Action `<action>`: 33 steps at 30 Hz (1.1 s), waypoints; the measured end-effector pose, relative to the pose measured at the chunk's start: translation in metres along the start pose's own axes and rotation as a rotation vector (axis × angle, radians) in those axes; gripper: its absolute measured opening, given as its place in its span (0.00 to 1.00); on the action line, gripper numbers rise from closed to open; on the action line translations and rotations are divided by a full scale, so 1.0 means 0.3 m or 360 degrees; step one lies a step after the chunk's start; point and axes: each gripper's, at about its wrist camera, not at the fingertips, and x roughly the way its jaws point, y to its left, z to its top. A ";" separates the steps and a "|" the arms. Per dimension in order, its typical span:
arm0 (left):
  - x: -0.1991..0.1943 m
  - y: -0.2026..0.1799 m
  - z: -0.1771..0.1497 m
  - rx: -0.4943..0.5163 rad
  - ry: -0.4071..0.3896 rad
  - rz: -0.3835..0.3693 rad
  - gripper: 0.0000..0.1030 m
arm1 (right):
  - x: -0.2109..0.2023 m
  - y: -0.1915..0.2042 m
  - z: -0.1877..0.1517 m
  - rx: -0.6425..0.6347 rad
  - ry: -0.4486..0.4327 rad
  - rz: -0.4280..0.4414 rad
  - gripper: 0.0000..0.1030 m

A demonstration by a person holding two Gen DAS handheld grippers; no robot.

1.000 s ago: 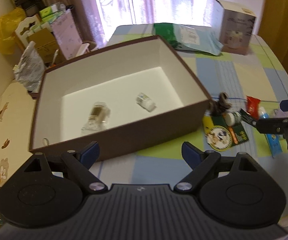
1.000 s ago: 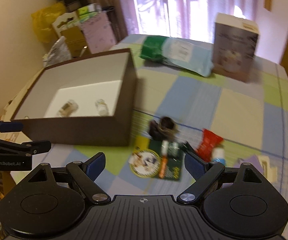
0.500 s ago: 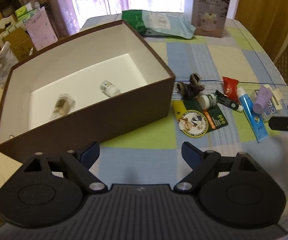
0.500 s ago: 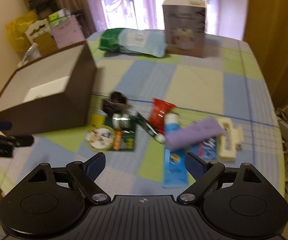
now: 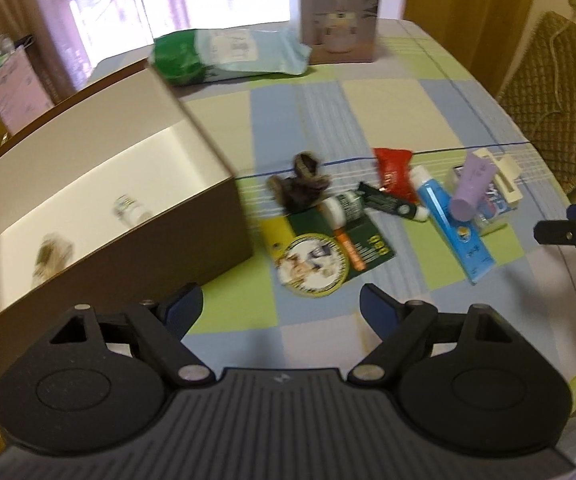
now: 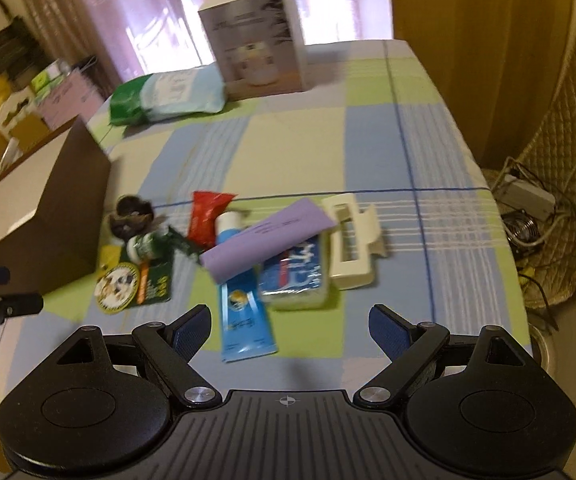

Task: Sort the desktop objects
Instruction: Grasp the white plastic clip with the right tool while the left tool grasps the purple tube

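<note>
Checked tablecloth (image 6: 367, 152) carries blurred, unreadable labels; "GenRobot" hand-held gripper unreadable.

This is looking like a lived-in home. A checked tablecloth (image 6: 367, 128) is covering the table, and pink curtains (image 5: 136, 4) are glowing with daylight across the top of the frame. A wicker chair (image 6: 567, 184) is standing at the right edge with cables trailing over it, while bags and boxes (image 6: 28, 104) are piling up at the upper left.
</note>
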 end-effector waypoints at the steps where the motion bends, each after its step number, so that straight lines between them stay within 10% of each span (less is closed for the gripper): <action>1: 0.008 -0.012 0.009 0.0014 -0.0002 -0.0014 0.80 | 0.004 -0.015 0.006 0.0013 0.0002 -0.0009 0.89; 33: 0.356 -0.506 0.292 0.0616 0.0058 -0.0487 0.59 | 0.091 -0.378 0.098 0.0129 0.0138 0.0020 0.89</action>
